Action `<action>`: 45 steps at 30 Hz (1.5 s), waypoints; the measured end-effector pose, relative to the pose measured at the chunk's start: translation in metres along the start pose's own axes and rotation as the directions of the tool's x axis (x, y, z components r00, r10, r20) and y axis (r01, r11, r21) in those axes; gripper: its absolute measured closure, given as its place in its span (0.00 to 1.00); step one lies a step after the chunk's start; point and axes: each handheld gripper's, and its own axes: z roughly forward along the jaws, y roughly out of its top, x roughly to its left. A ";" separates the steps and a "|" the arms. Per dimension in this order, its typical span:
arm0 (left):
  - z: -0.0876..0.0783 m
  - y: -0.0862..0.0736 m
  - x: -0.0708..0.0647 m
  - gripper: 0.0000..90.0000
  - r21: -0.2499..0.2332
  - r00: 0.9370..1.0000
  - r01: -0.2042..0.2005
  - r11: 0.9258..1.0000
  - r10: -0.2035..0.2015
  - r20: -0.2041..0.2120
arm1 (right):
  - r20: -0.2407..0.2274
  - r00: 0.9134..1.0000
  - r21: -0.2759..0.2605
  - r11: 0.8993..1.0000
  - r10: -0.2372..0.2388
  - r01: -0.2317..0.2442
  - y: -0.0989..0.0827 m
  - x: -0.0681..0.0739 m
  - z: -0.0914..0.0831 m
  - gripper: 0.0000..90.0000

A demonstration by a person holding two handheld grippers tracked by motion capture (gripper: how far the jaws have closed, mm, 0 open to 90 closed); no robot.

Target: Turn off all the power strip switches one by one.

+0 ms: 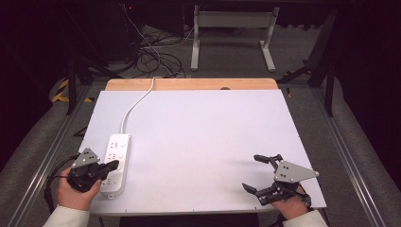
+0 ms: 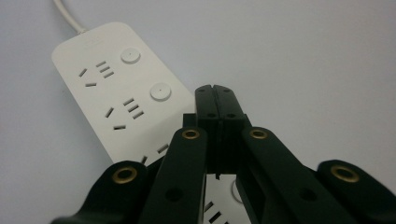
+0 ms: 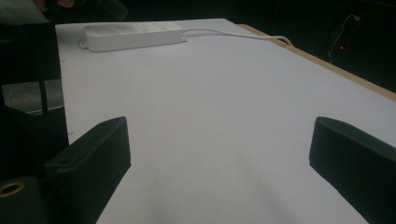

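The left hand-held gripper [image 1: 113,165], jaws together and gripping nothing, hovers over the near end of a white power strip [image 1: 116,162] with round buttons, lying lengthwise along the table's [image 1: 203,137] left side, cord [image 1: 135,105] trailing away. The right hand-held gripper [image 1: 255,173] rests well apart, jaws spread.

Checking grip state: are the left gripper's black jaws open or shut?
Shut: the left gripper has both black jaws pressed together, nothing between, over the white plastic power strip.

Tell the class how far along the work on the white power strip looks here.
Done: the left tool is shut and poised over the power strip, near its round buttons.
In hand: lining up on the strip; contact unclear.
Left: any press itself; the right tool waits open, apart, on the white tabletop.
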 end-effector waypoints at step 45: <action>0.018 0.000 0.001 1.00 0.098 0.999 -0.002 0.995 0.005 -0.031 | -0.003 1.000 0.002 1.000 -0.001 0.001 0.000 0.001 0.001 0.07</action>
